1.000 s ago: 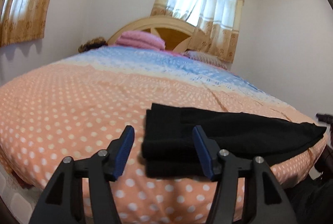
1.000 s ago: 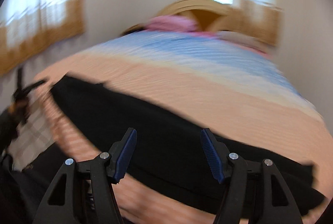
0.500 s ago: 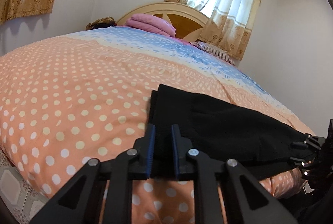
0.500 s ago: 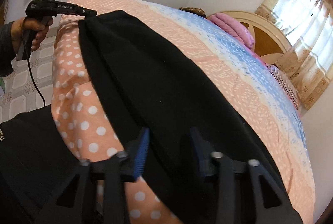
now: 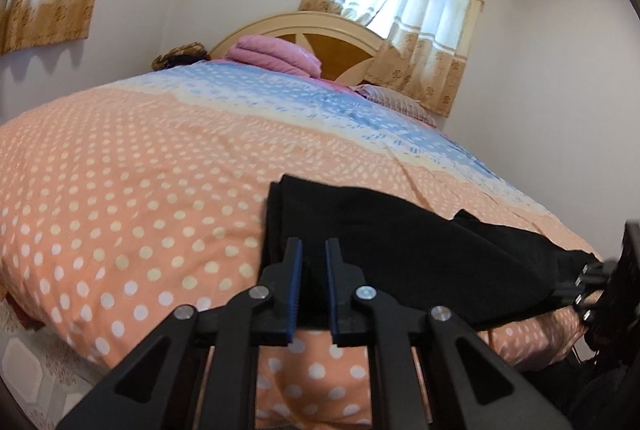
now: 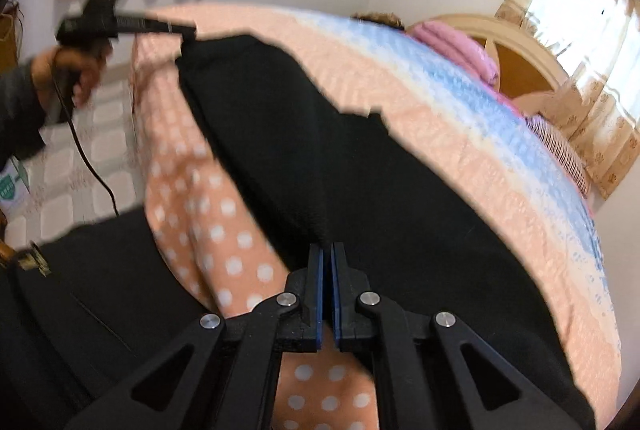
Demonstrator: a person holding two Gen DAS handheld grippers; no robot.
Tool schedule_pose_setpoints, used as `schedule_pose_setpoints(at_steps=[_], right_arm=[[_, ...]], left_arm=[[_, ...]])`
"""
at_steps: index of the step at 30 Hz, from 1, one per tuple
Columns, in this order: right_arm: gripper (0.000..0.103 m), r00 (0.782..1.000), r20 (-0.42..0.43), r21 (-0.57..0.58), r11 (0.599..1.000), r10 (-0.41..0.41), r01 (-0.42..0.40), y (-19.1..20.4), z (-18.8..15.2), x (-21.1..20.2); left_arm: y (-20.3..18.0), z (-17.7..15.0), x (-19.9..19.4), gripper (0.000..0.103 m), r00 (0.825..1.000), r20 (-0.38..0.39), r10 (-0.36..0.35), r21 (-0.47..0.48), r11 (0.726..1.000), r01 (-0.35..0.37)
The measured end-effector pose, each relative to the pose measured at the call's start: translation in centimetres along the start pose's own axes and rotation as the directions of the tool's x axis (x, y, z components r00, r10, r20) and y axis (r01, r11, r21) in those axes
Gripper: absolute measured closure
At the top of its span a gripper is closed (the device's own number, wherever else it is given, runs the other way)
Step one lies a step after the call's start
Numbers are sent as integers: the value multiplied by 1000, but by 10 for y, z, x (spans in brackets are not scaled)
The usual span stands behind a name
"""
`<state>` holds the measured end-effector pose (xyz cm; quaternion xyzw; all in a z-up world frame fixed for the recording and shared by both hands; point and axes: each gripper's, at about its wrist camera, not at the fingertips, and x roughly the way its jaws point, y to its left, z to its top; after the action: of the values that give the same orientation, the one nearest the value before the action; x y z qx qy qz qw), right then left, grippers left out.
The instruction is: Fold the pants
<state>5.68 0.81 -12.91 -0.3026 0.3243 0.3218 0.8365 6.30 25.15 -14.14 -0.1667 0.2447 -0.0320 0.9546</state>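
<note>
Now pants [image 5: 400, 250] pinched at both near-edge ends: left gripper [image 5: 313, 284] clamped on hem, right gripper [image 6: 327, 290] just closed on fabric. Both ends best lifted together, evenly, edges kept aligned over bed [image 5: 140, 190].

Two close wrist views from opposite ends of the black pants [image 5: 400, 250], toward the headboard [image 5: 320, 30]

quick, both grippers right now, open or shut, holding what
left gripper: shut on the black pants, near edge
right gripper: shut on the black pants, near edge
</note>
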Motion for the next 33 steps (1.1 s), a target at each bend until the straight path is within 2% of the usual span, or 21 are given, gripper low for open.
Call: schedule_pose_setpoints(at_steps=[4, 7, 8, 9, 10, 13, 15, 16, 17, 18, 22, 29, 30, 32, 33], right_arm=[[100, 1000, 4, 5, 1000, -15, 15, 0, -4, 2], [100, 1000, 9, -3, 1000, -22, 22, -1, -3, 0], [100, 1000, 7, 1, 1000, -18, 18, -2, -3, 0], [100, 1000, 7, 7, 1000, -15, 15, -3, -3, 1], [100, 1000, 9, 10, 1000, -15, 15, -2, -4, 0], [100, 1000, 13, 8, 1000, -22, 22, 2, -4, -2], [100, 1000, 16, 7, 1000, -27, 27, 2, -3, -2], [100, 999, 17, 8, 1000, -29, 28, 2, -3, -2], [100, 999, 19, 9, 999, -31, 30, 2, -3, -3], [100, 999, 23, 15, 999, -35, 34, 1, -2, -4], [100, 998, 49, 54, 998, -38, 35, -7, 1, -12], [99, 999, 27, 47, 999, -27, 25, -4, -3, -5], [96, 999, 24, 36, 999, -25, 25, -1, -3, -5], [74, 999, 13, -10, 999, -34, 34, 6, -5, -5], [50, 999, 12, -20, 999, -35, 36, 7, -6, -6]], left_arm=[[11, -1, 0, 89, 1000, -6, 24, -59, 998, -25], [12, 0, 4, 63, 999, -17, 31, -61, 998, -32], [10, 0, 5, 49, 999, -14, 34, -60, 998, -35], [8, -1, 5, 42, 999, -10, 34, -59, 998, -35], [6, -1, 7, 41, 999, -9, 34, -55, 998, -34], [2, -1, 19, 44, 998, -43, 36, -37, 999, -37], [-1, 0, 32, 80, 995, -89, 50, -8, 999, -51], [-3, 0, 35, 81, 993, -92, 74, 3, 997, -74], [-2, 0, 35, 91, 993, -88, 75, 2, 997, -75], [0, 1, 34, 96, 994, -83, 69, -12, 997, -70], [8, 5, 17, 97, 998, -49, 32, -59, 998, -35], [18, -9, 15, 97, 995, -93, 44, -58, 997, -49], [20, -8, 15, 95, 995, -87, 47, -65, 996, -53], [23, -8, 16, 93, 995, -77, 59, -71, 995, -65], [25, -6, 16, 91, 996, -73, 56, -84, 994, -63]])
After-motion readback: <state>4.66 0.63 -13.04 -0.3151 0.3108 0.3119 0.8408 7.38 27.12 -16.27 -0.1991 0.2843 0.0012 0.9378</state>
